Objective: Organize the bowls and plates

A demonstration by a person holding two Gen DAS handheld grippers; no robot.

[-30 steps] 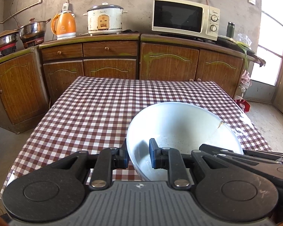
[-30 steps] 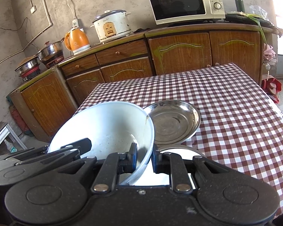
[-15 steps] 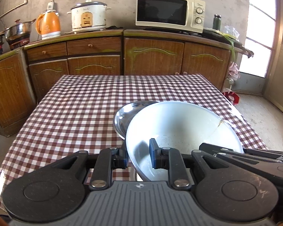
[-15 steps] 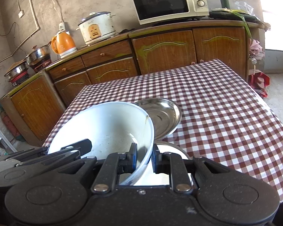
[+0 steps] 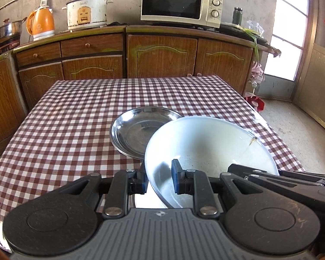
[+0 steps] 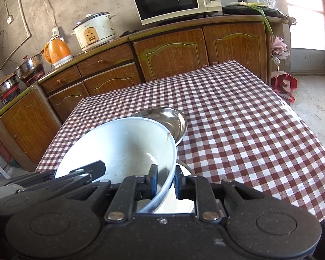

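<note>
Steel plate newly in view, both grippers clamping white bowl, Midea microwave

Both handheld grippers, the left gripper and right gripper, are built from speckled black plastic with round pivot discs. Silver screws are seen on the linkage bars, blue pads on the fingertips, and a ribbed grey plate on the left one.
</note>
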